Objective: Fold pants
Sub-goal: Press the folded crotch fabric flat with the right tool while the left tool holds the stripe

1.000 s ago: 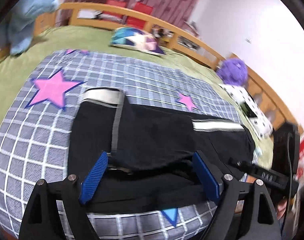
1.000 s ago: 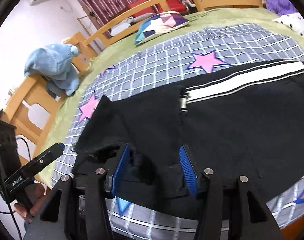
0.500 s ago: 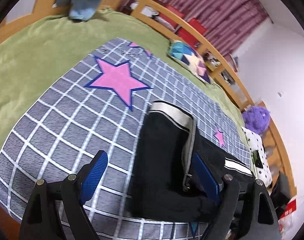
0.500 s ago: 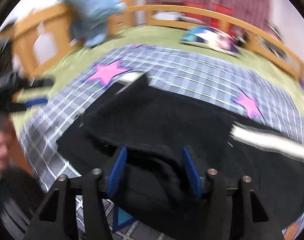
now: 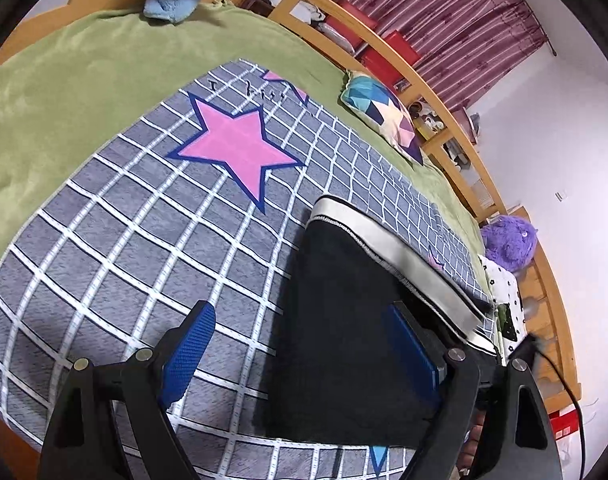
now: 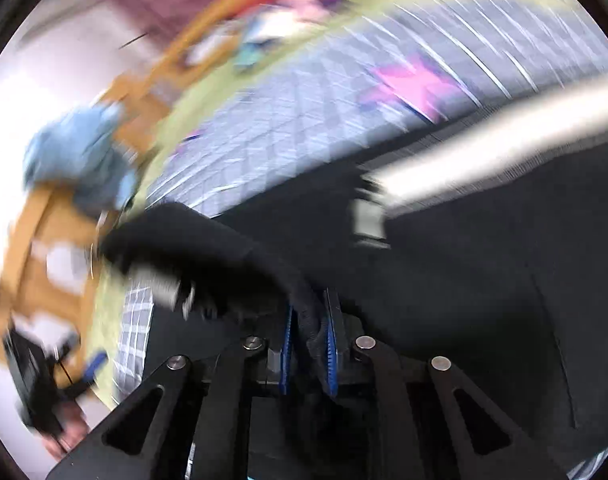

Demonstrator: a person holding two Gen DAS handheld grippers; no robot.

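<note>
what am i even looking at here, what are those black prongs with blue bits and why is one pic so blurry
There is no robot here. A person holds a two-finger gripper in each hand, and a fisheye camera on each one looks forward along its fingers, so the black prongs with blue pads at the bottom of each picture are the gripper itself.

The sharp picture comes from the left gripper. Its fingers are spread wide, holding nothing, over black pants with a white side stripe. The pants lie on a grey checked blanket with pink stars, spread on a green-covered bed.

The blurry picture comes from the right gripper, smeared because it is moving. Its blue pads are pinched close together on a fold of the black pants, so it is lifting cloth.

Also visible: a patterned pillow and a purple plush toy.
</note>
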